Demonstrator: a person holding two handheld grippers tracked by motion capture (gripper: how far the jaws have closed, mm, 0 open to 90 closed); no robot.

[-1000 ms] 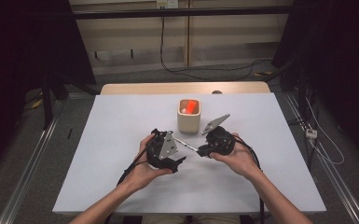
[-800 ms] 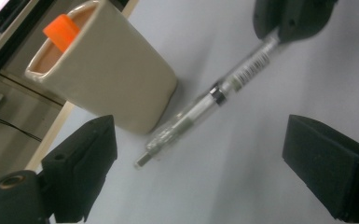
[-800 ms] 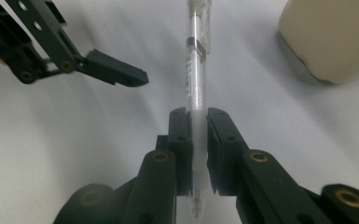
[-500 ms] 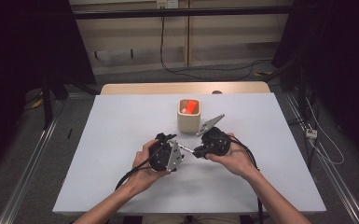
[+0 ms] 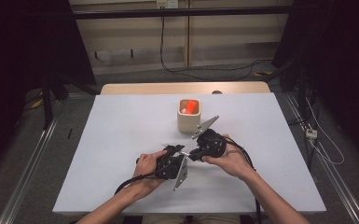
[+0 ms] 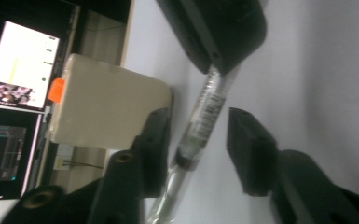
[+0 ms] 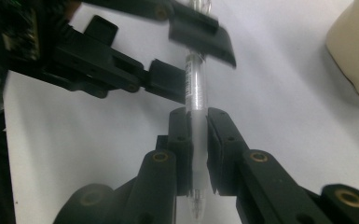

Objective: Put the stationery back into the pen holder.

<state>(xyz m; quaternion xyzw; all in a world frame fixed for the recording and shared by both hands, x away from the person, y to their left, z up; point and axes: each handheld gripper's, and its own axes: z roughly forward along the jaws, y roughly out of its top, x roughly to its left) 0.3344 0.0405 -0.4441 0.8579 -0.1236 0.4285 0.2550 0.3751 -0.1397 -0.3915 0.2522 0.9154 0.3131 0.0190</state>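
A: Which step is in hand?
B: A handover, it is judged: the clear pen (image 7: 196, 95) is clamped above the table by the right gripper (image 7: 198, 135), while the left gripper (image 6: 196, 140), its jaws just closing, is not yet pressed on it.
A: Next?
B: Left grip must be finished before release

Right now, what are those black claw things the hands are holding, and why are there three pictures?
Those are grippers: hand-held tongs with two black jaws. A person holds the left gripper and the right gripper over a white table. One picture comes from a camera high above; the other two come from small cameras riding on each gripper, looking along its jaws. The right gripper is clamped on a clear pen. The left gripper's jaws have just been closing around the pen's other end, with a gap showing on one side. A cream-coloured cup with something orange inside stands nearby.
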